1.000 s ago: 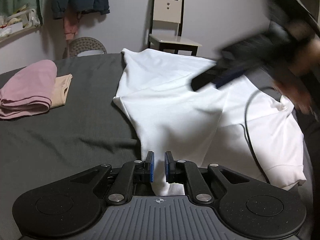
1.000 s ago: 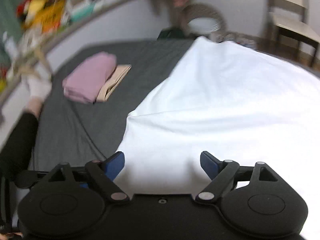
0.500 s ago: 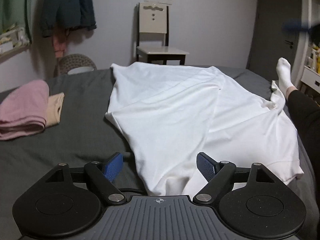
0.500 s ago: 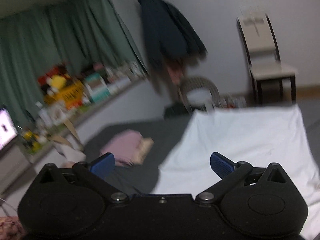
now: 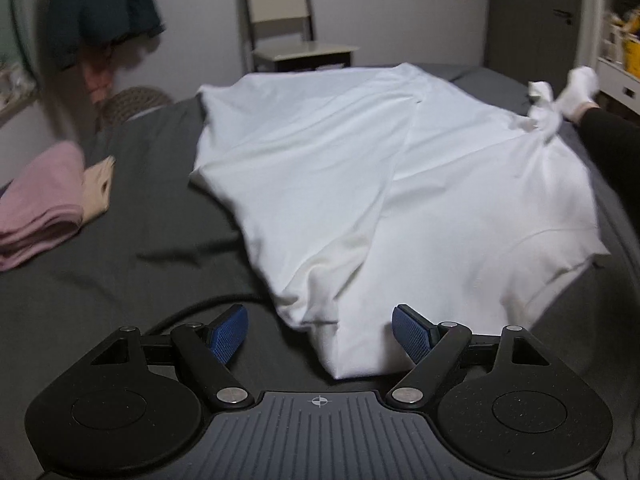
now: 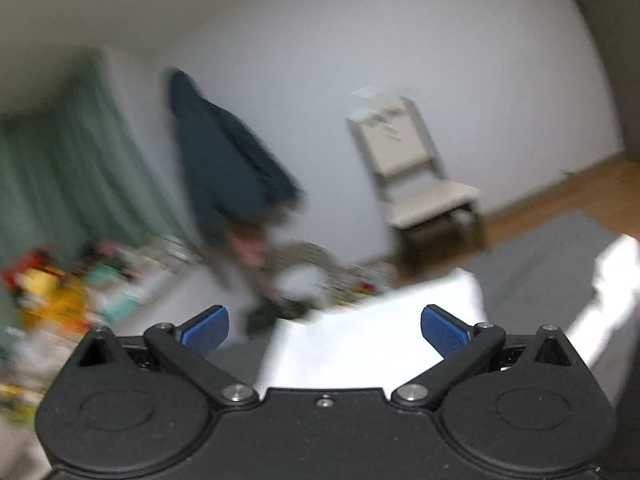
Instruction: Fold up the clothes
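Observation:
A white garment (image 5: pixel 380 184) lies spread over the dark grey bed (image 5: pixel 120 248), its left side folded inward along a long crease. My left gripper (image 5: pixel 320 330) is open just above the garment's near corner, which lies between the blue pads without being pinched. In the blurred right wrist view my right gripper (image 6: pixel 324 330) is open and raised, pointing at the wall, with only the far edge of the white garment (image 6: pixel 372 344) below it. A folded pink garment (image 5: pixel 36 204) and a beige one (image 5: pixel 98 188) lie at the bed's left.
A cream chair (image 5: pixel 288 24) stands against the far wall, with dark clothes (image 5: pixel 100 8) hanging to its left. A person's leg in black with a white sock (image 5: pixel 580 92) rests at the bed's right edge. A black cable (image 5: pixel 192 308) runs by the left gripper.
My left gripper let go of the garment's corner and opened. My right gripper swung up from over the garment to face the wall, staying open.

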Demonstrator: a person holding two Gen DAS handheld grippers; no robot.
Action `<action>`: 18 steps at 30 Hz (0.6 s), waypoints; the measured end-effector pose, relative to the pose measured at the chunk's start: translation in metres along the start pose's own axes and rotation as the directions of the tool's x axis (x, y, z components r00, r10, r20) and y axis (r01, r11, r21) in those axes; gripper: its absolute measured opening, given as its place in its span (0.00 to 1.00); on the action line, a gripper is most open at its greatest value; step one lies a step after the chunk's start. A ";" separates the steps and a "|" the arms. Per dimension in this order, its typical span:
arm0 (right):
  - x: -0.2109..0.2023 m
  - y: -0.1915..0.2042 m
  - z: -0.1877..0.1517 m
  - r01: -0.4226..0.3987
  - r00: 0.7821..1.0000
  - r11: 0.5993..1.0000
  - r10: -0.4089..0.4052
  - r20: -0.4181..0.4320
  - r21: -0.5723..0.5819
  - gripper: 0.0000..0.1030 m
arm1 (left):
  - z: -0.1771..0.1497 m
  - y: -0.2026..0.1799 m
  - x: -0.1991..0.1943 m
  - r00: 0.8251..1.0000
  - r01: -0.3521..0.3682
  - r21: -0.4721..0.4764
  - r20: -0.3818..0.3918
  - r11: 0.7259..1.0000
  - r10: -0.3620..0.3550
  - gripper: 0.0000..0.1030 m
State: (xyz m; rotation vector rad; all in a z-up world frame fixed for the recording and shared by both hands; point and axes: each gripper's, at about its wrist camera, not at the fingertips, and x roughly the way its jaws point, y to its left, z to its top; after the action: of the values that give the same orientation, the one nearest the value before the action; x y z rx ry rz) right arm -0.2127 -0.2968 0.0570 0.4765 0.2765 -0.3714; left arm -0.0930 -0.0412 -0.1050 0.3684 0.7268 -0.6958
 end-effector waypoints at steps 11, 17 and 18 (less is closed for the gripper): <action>0.076 -0.052 -0.087 0.103 0.993 0.990 -0.097 -0.070 0.092 1.00 | 0.001 -0.026 -0.009 0.981 -0.193 -0.040 -0.030 0.980 0.192 0.07; 0.077 -0.075 -0.093 0.147 0.985 0.983 -0.135 -0.111 0.112 1.00 | -0.003 -0.029 -0.015 0.964 -0.254 -0.071 -0.096 0.965 0.247 0.05; 0.073 -0.079 -0.095 0.161 0.983 0.980 -0.148 -0.112 0.120 1.00 | -0.004 -0.030 -0.014 0.961 -0.260 -0.074 -0.115 0.963 0.251 0.05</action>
State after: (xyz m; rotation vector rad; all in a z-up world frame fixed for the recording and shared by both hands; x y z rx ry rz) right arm -0.1957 -0.3358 -0.0802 0.6035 0.3922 -0.5200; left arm -0.1232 -0.0544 -0.0998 0.4112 0.7905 -0.3999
